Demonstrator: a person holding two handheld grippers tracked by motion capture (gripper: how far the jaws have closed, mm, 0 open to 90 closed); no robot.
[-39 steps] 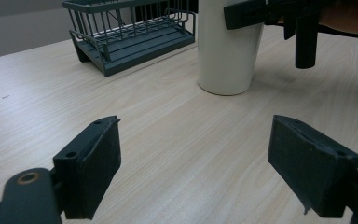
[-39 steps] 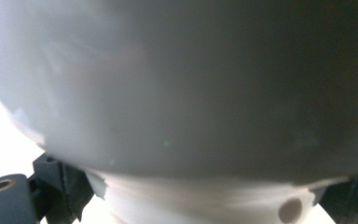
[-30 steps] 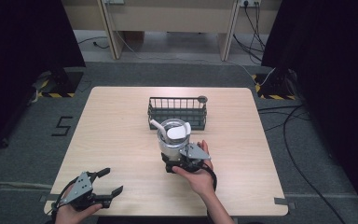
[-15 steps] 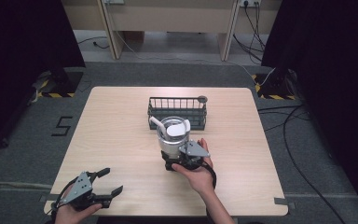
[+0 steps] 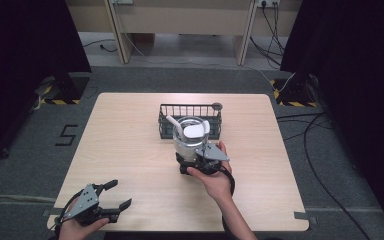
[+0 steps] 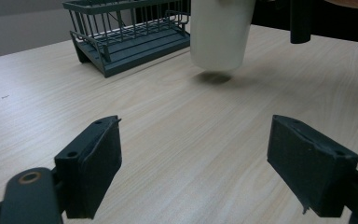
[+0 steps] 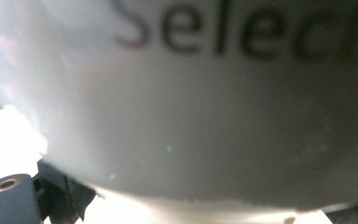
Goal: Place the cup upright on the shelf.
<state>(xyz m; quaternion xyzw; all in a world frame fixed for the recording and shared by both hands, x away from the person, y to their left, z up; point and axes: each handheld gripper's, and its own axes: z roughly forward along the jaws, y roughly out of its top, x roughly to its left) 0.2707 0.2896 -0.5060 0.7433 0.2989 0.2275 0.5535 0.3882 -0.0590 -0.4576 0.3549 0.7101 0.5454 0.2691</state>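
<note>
High view: right gripper (image 5: 194, 161) clamps the white cup (image 5: 190, 139), lifted just before the wire basket (image 5: 190, 111). Left gripper (image 5: 111, 197) idles at the table (image 5: 130, 150) edge, jaws wide apart.

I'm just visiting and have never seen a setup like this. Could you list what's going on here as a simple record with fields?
Setting: wooden table
Held thing: white cup, lifted off the table, its shadow beneath it in the left gripper view
In the cup: white utensils, kind unclear
Right gripper: closed on the cup's lower part; printed letters fill its camera
Left gripper: fingers open, holding nothing, at the table's near left corner
Behind the cup: dark wire basket
</note>
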